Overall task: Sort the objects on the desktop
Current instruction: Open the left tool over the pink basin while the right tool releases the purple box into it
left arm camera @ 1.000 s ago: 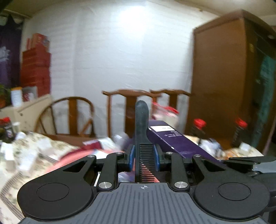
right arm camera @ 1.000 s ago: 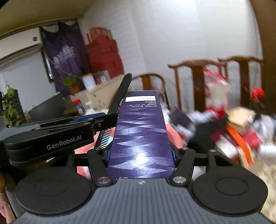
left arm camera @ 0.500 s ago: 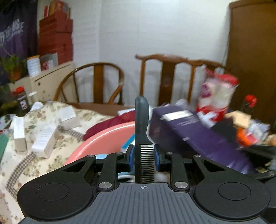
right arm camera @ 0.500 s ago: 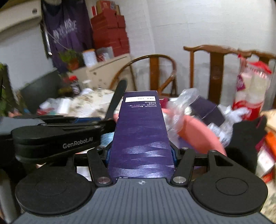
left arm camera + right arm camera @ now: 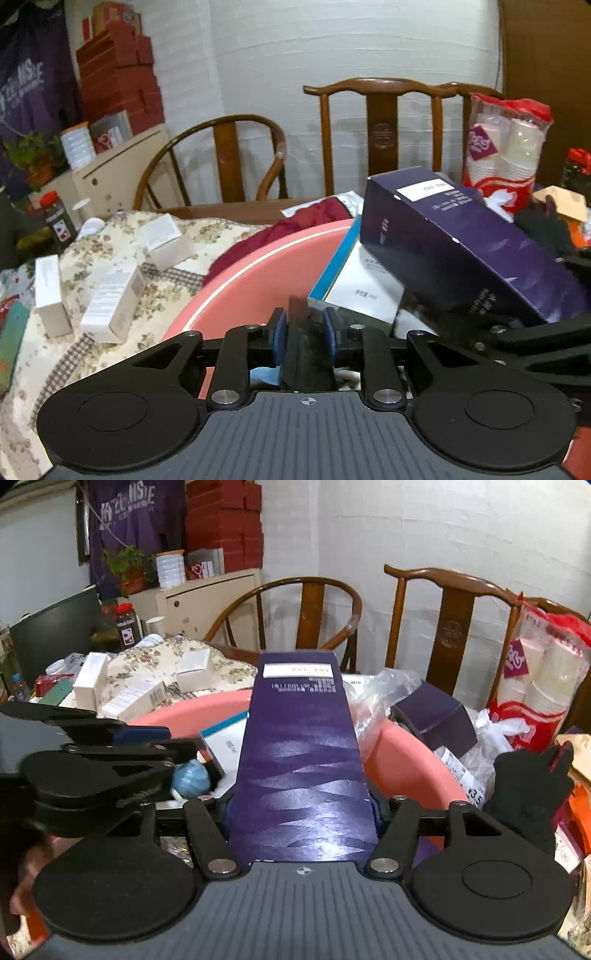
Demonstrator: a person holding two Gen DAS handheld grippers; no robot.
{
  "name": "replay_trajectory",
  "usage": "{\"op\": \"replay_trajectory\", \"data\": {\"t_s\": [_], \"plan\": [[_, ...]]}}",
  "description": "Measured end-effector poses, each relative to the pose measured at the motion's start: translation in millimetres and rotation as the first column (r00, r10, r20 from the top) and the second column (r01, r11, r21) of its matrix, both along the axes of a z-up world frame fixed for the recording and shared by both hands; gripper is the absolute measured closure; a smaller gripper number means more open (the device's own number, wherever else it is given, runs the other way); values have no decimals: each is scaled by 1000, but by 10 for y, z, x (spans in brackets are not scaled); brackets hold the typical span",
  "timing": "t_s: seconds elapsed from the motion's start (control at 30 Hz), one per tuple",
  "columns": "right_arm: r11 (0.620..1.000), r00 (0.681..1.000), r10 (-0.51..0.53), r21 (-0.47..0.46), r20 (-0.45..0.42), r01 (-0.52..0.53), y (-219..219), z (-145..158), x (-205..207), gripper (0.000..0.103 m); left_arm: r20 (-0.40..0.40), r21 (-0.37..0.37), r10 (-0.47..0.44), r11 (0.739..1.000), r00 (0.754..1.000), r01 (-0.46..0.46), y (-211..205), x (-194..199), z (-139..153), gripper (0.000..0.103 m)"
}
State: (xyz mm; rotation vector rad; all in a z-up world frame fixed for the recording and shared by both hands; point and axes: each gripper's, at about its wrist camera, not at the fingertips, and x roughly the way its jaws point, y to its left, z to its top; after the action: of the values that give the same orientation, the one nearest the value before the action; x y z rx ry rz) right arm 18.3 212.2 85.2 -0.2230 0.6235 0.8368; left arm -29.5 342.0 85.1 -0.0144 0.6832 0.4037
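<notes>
In the left wrist view, my left gripper (image 5: 306, 325) hangs over the near rim of a pink basin (image 5: 258, 266). Its jaws are opening, and a black comb (image 5: 306, 354) sits low and blurred between the blue pads, slipping down. In the right wrist view, my right gripper (image 5: 301, 805) is over the same pink basin (image 5: 192, 710). Its jaws are opening around a long purple box (image 5: 301, 738) that still lies between them. The far end of the purple box (image 5: 461, 243) reaches over a white box with a blue edge (image 5: 354, 280) in the basin.
Several small white boxes (image 5: 110, 299) lie on a floral cloth to the left. Two wooden chairs (image 5: 384, 129) stand behind the table. A pack of paper cups (image 5: 506, 155), a black glove (image 5: 528, 794) and a plastic bag (image 5: 380, 694) crowd the right side.
Both grippers have come down and forward over the pink basin. The comb stood upright between the left pads and has now dropped low. The purple box's far end has shifted slightly in the right gripper.
</notes>
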Motion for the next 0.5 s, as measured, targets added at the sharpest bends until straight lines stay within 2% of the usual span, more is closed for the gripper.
{"op": "replay_trajectory", "data": {"t_s": [0.1, 0.23, 0.3, 0.33, 0.4, 0.5], "plan": [[1000, 999, 0, 19, -35, 0, -77, -39, 56, 30, 12, -46, -17, 999, 1000, 17, -1, -52, 29, 73], [996, 998, -20, 80, -55, 24, -257, 12, 68, 22, 45, -29, 15, 999, 999, -14, 6, -167, 88, 58], [993, 999, -30, 115, -39, 34, -370, 76, 44, 18, 67, -18, 26, 1000, 997, -25, -15, -248, 145, 56], [990, 999, -32, 136, -31, 36, -435, 124, 32, 17, 77, -8, 30, 1000, 997, -29, -34, -291, 181, 49], [983, 998, -40, 177, -38, 46, -577, 217, 15, 17, 107, 23, 49, 998, 993, -51, -76, -380, 267, 42], [973, 998, -32, 227, -62, 46, -803, 335, -3, 17, 133, 51, 51, 997, 990, -58, -175, -532, 386, 39]]}}
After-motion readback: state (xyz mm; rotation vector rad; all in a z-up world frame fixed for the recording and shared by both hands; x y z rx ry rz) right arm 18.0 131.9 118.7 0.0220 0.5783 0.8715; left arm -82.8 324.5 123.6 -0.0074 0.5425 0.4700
